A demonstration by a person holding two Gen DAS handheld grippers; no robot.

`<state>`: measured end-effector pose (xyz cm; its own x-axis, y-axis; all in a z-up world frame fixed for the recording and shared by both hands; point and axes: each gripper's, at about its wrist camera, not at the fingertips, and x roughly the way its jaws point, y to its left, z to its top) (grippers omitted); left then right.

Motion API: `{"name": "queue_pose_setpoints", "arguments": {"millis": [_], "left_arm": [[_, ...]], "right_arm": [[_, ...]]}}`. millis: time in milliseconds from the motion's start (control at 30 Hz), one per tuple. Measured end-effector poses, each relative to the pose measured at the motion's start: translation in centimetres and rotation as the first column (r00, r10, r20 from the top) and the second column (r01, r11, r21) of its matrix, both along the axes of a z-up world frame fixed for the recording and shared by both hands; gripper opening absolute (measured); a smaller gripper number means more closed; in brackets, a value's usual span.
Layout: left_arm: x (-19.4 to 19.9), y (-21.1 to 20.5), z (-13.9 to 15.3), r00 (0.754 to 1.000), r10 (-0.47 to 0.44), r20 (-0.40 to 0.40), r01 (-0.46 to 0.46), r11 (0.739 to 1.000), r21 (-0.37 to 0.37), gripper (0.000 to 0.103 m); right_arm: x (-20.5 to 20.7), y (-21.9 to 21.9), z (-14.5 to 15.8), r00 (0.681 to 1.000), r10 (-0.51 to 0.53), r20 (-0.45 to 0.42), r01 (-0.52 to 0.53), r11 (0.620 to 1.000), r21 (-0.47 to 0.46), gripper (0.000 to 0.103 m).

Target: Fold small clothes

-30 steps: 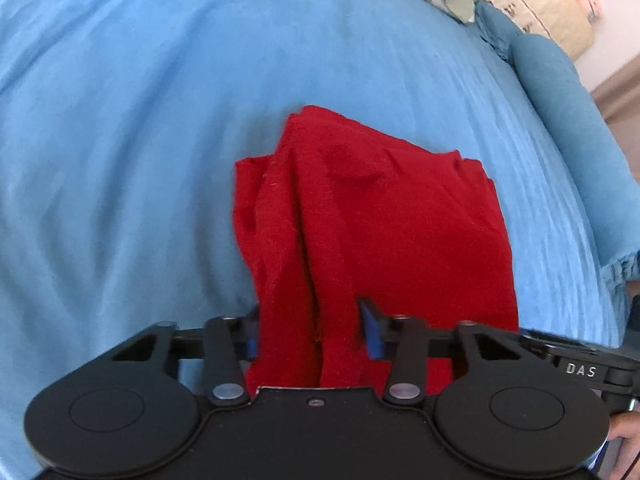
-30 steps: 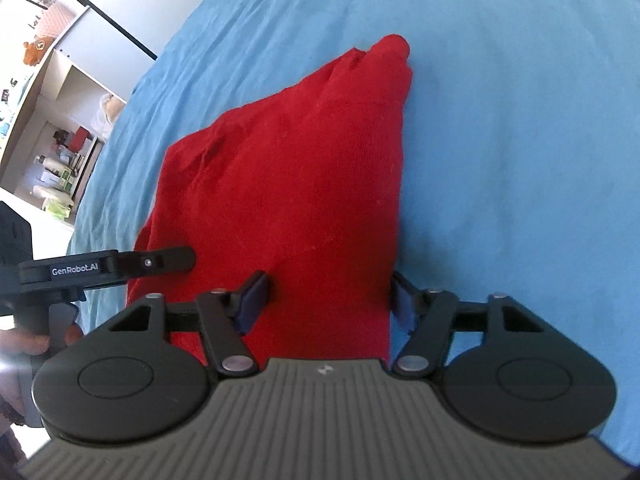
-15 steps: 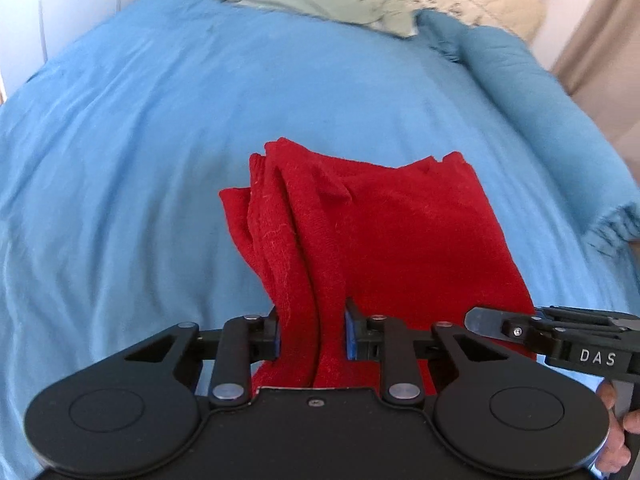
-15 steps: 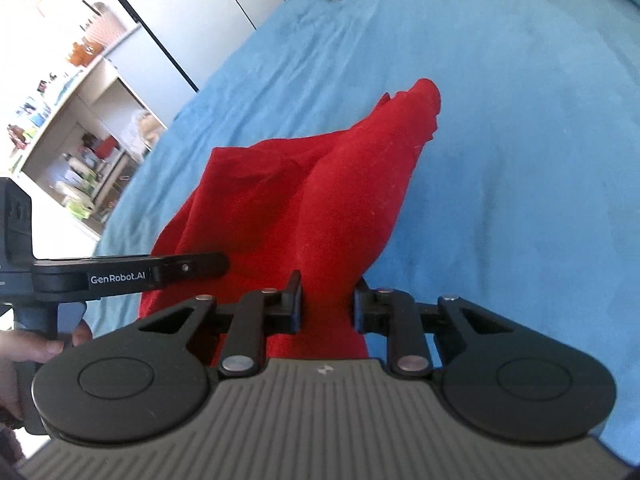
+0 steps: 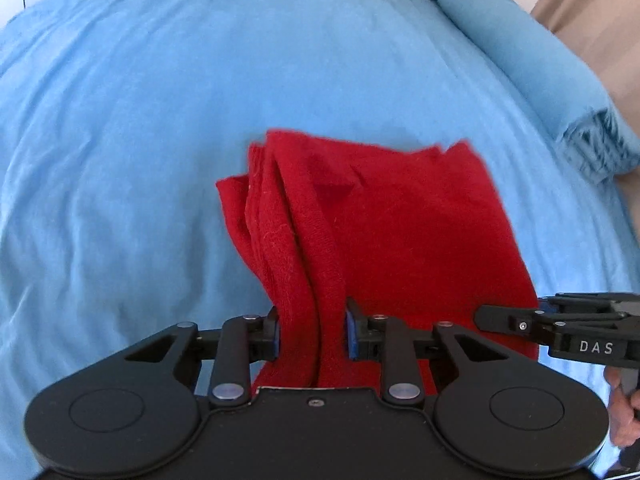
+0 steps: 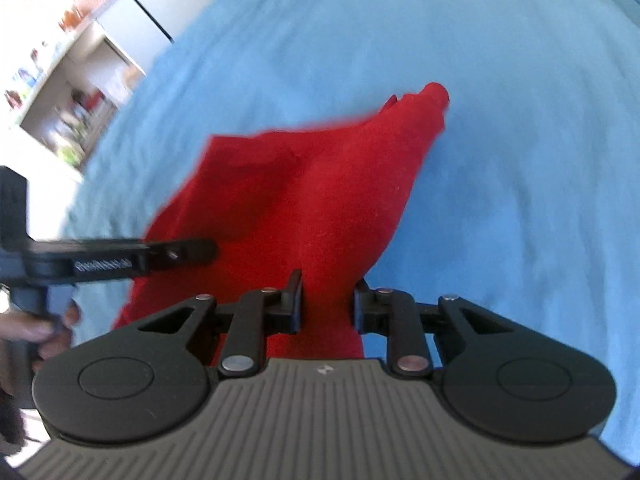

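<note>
A red garment (image 5: 400, 232) lies partly folded on the blue bedspread (image 5: 160, 140), its near edge lifted and bunched. My left gripper (image 5: 312, 332) pinches the left corner of that edge between its blue pads, and its jaws are opening slightly with the cloth still pressed between them. In the right wrist view, my right gripper (image 6: 327, 304) is shut on the right corner of the red garment (image 6: 320, 200). The far corner of the cloth points away across the bedspread (image 6: 520, 160). Each gripper shows at the side of the other's view: right gripper (image 5: 484, 316), left gripper (image 6: 208, 250).
A blue pillow (image 5: 520, 40) lies along the bed's far right edge, with a beige curtain (image 5: 592, 0) behind it. Blurred shelves (image 6: 60, 80) stand beyond the bed's left side. A hand (image 6: 44, 332) holds the left gripper's handle.
Both grippers closed on the garment's near edge, the right from wide open. They then moved together across the bed, lifting and bunching the cloth.
</note>
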<state>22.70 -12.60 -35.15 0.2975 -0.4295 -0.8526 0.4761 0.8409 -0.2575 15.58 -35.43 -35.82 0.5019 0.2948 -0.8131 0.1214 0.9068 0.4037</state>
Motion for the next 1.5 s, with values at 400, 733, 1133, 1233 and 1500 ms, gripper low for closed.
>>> {"name": "queue_pose_setpoints", "arguments": {"millis": [400,733,1133,1233,1500], "left_arm": [[0.7,-0.1,0.3,0.994,0.072,0.082,-0.080,0.992,0.101,0.085],[0.6,1.3,0.2,0.978,0.148,0.147,-0.176,0.964,0.199,0.096],[0.4,1.3,2.0,0.973,0.141,0.185,-0.184,0.952,0.244,0.098],[-1.4,2.0,6.9,0.965,0.135,0.223,-0.183,0.960,0.210,0.098],[-8.5,3.6,22.3,0.962,0.142,0.231,-0.181,0.971,0.156,0.103]], "right_arm": [[0.3,0.1,-2.0,0.999,-0.034,-0.015,0.033,0.997,-0.071,0.083],[-2.3,1.0,-0.3,0.989,-0.144,-0.044,0.134,0.974,-0.181,0.102],[-2.6,1.8,-0.2,0.966,-0.257,-0.018,0.246,0.941,-0.231,0.103],[-3.5,1.5,4.1,0.966,-0.257,0.034,0.258,0.943,-0.209,0.103],[-7.8,1.4,18.3,0.960,-0.278,0.030,0.277,0.932,-0.232,0.103]]}}
